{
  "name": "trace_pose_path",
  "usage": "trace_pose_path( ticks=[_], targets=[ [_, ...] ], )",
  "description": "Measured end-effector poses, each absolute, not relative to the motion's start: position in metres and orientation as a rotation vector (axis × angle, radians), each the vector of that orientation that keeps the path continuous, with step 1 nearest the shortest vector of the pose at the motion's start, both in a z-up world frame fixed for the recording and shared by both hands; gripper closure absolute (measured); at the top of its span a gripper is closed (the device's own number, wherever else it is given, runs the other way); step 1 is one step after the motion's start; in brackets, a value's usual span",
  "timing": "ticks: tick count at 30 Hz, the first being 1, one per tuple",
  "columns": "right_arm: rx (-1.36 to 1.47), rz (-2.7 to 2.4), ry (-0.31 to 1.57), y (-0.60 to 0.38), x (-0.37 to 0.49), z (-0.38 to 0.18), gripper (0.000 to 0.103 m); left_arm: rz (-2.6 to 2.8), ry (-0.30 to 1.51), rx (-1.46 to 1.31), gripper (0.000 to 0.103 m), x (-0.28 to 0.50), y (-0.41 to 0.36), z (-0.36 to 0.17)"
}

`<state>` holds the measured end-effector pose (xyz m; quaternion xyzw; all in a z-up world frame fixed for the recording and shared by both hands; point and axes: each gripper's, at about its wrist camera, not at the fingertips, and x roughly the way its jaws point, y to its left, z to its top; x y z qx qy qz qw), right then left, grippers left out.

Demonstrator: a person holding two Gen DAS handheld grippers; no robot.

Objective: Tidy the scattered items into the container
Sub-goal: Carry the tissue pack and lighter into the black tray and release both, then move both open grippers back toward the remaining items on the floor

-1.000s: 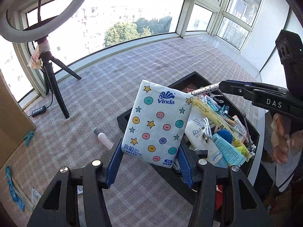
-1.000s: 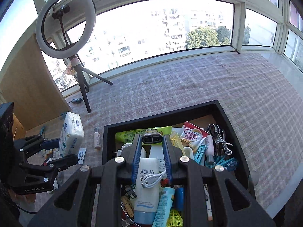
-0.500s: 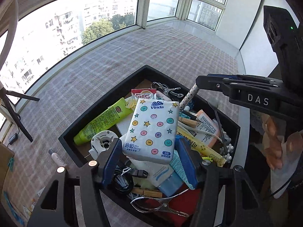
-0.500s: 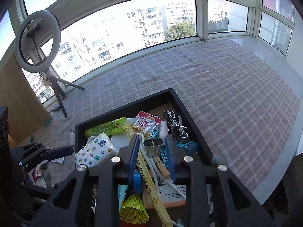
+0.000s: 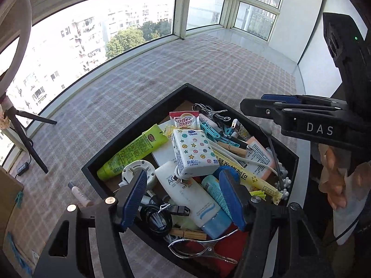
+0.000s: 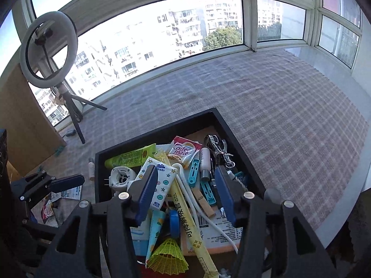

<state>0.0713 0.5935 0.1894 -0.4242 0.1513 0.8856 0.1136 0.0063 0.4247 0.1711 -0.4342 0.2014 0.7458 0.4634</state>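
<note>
Your left gripper (image 5: 183, 199) and right gripper (image 6: 185, 192) have just been opening, both spread and empty; tissue pack (image 5: 193, 153) lies atop the full black tray (image 5: 139, 127), apparently released; small bottle (image 5: 80, 193) remains on the tabletop.

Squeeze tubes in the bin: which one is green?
The long lime-green tube lying along the black bin's left wall; the others, beside the tissue pack, are white and light blue.

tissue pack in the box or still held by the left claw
In the box. The tissue pack lies on the pile inside the black box, clear of the open left claw, whose jaws have just been opening.
</note>
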Motion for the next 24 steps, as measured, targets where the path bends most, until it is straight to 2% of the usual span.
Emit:
trace_pose_path(
  ticks=[8,17,20,24],
  targets=[
    [-1.316,2.661,0.403,0.569,0.055,0.18,0.041,1.902,0.462,-1.128,0.04,-0.018,0.392,0.164],
    [-1.4,2.813,0.276,0.505,0.026,0.161,0.039,2.049,0.381,-1.255,0.04,-0.066,0.305,0.149],
    [-1.419,2.883,0.187,0.477,0.015,0.153,0.035,2.121,0.354,-1.3,0.04,-0.084,0.261,0.145],
    [-1.566,2.904,-0.036,0.431,-0.003,0.138,0.035,2.237,0.3,-1.376,0.04,-0.109,0.189,0.141]
  ],
)
